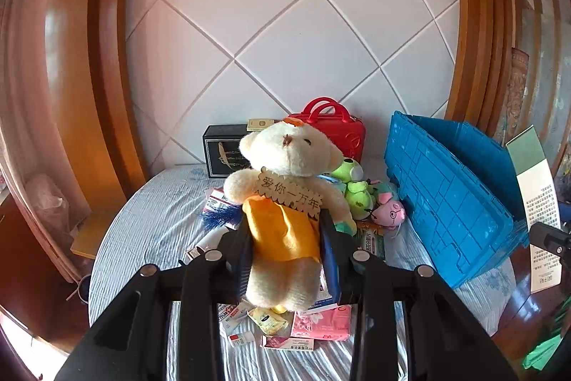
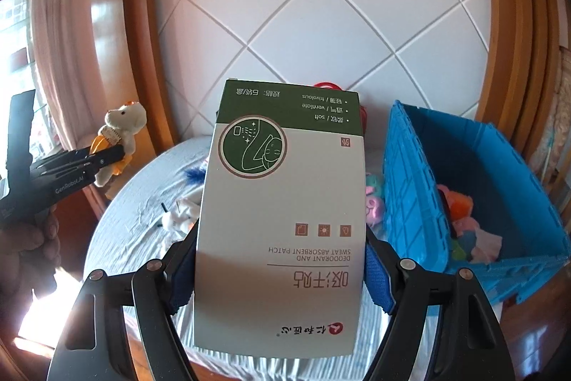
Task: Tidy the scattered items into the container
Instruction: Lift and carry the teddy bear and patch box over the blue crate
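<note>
A cream teddy bear (image 1: 282, 202) in an orange dress, with a wooden tag on its chest, hangs above the bed. My left gripper (image 1: 285, 238) is shut on its body. The right wrist view shows this bear (image 2: 121, 131) and the left gripper (image 2: 114, 154) at the far left. My right gripper (image 2: 282, 266) is shut on a white and green sweat-patch box (image 2: 282, 220), held upright; that box (image 1: 535, 202) also shows at the right edge of the left wrist view. The blue plastic crate (image 2: 410, 202) stands on the bed's right side with soft toys (image 2: 464, 224) inside.
On the light blue bedsheet (image 1: 150, 224) lie a green frog plush (image 1: 351, 188), a pink pig plush (image 1: 389, 213), several medicine packets (image 1: 271, 320) and a pink packet (image 1: 321, 324). A red case (image 1: 335, 127) and a black box (image 1: 223, 152) stand by the quilted headboard. A person's hand (image 2: 25, 249) holds the left gripper.
</note>
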A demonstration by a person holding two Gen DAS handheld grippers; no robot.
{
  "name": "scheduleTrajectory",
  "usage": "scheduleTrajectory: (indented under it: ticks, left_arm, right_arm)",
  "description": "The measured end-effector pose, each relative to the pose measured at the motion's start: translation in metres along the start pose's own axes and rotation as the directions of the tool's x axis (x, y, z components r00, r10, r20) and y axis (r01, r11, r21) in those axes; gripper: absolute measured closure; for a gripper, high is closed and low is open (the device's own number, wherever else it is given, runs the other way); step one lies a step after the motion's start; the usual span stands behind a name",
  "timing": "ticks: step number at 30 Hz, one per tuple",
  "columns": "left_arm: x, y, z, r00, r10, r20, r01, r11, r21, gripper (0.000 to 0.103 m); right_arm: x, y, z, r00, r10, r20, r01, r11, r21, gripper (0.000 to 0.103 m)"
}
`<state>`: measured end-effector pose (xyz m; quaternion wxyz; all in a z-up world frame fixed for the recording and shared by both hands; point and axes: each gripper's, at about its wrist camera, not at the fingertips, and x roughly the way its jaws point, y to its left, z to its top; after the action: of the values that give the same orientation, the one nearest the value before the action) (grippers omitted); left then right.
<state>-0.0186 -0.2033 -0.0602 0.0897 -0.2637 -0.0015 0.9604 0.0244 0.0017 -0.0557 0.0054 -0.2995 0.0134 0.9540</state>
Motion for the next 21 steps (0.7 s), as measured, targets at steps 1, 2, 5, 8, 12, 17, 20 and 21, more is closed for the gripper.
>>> scheduleTrajectory:
  ticks: [1,2,5,8,12,17,20,21]
  left_arm:
    - [-0.002,0.000,0.000,1.000,0.003,0.001,-0.003,1.000,-0.002,0.071]
    - [-0.004,-0.001,0.000,1.000,0.005,0.003,-0.005,1.000,-0.004,0.071]
    - [-0.010,-0.003,0.002,1.000,0.018,0.017,-0.018,1.000,-0.010,0.071]
    - [-0.016,-0.008,0.007,0.999,0.032,0.029,-0.032,0.999,-0.011,0.071]
    - [-0.027,-0.016,0.015,0.997,0.057,0.054,-0.057,0.998,-0.009,0.071]
    - [-0.038,-0.031,0.025,0.992,0.092,0.083,-0.091,0.996,-0.011,0.071]
    - [-0.043,-0.044,0.033,0.990,0.105,0.099,-0.105,0.994,-0.007,0.071]
    - [-0.044,-0.049,0.035,0.989,0.110,0.102,-0.110,0.994,-0.005,0.071]
  right_arm:
    - [-0.001,0.002,0.000,1.000,0.007,0.003,-0.007,1.000,-0.002,0.026]
    - [-0.002,0.004,0.001,1.000,0.015,0.005,-0.015,1.000,-0.008,0.026]
    - [-0.006,0.007,0.005,0.999,0.036,0.020,-0.036,0.999,-0.026,0.026]
    - [-0.011,0.007,0.010,0.997,0.059,0.041,-0.058,0.998,-0.037,0.026]
    - [-0.015,0.003,0.016,0.994,0.092,0.066,-0.089,0.995,-0.046,0.026]
    - [-0.017,-0.010,0.023,0.987,0.134,0.084,-0.129,0.990,-0.059,0.026]
    - [-0.019,-0.023,0.027,0.983,0.156,0.095,-0.149,0.986,-0.069,0.026]
    - [-0.019,-0.029,0.028,0.982,0.161,0.096,-0.155,0.985,-0.072,0.026]
